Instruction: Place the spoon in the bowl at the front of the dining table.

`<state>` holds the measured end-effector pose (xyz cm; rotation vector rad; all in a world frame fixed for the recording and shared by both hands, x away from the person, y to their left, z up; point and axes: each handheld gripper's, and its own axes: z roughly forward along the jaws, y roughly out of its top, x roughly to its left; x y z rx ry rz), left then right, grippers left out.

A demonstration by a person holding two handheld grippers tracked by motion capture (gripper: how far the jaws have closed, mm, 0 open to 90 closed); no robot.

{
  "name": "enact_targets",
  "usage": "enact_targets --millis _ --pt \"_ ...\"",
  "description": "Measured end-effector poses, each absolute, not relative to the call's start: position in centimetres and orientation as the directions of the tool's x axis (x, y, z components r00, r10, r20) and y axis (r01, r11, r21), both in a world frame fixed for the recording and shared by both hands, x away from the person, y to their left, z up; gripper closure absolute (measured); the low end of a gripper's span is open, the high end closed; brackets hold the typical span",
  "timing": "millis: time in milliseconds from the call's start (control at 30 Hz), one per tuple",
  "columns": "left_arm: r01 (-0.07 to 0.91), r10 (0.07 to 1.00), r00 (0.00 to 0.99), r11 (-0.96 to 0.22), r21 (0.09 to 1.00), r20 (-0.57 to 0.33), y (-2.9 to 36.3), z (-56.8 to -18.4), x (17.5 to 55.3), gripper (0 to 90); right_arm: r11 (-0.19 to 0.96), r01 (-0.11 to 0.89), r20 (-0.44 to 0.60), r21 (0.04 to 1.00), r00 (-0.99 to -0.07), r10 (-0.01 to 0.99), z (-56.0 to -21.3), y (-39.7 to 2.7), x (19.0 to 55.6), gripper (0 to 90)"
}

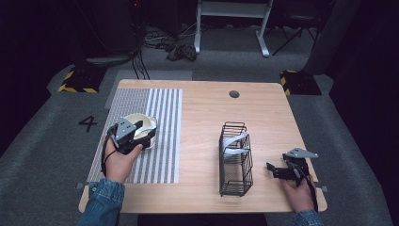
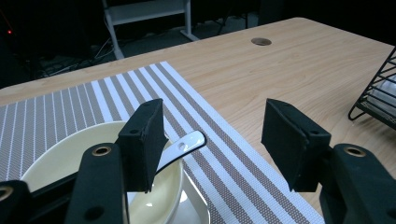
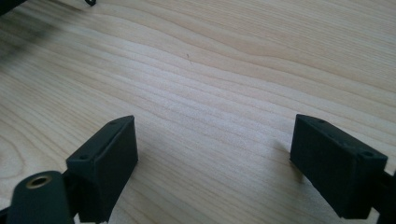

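Left gripper [image 2: 212,140] at cream bowl [image 1: 139,127] on striped placemat [image 1: 160,136] — jaws wide, gripping nothing. White spoon [image 2: 182,148] rests in bowl, handle over rim, untouched. Right gripper [image 3: 212,161] low over bare table [image 3: 224,70], jaws wide, empty. Wire rack [image 1: 235,160] mid-table already holds white dishware. Judgement: bowl and spoon not yet lifted — racking remains.

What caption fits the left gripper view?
Open left tool hovering over a cream round bowl holding a white spoon.
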<state>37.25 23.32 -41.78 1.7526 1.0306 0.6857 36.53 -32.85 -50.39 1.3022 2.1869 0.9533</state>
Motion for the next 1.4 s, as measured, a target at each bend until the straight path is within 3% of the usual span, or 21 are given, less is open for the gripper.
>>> enact_targets --millis 733,1400 --pt "0.32 0.857 0.516 -0.186 0.929 -0.007 25.2 -41.1 32.4 35.5 0.326 0.593 -0.009 0.736 -0.473 0.881 -50.4 -32.9 36.5 14.8" --pt "0.343 0.875 0.485 -0.207 0.916 0.016 27.7 -45.2 29.0 32.4 0.326 0.592 -0.01 0.737 -0.473 0.881 -50.4 -32.8 36.5 14.8"
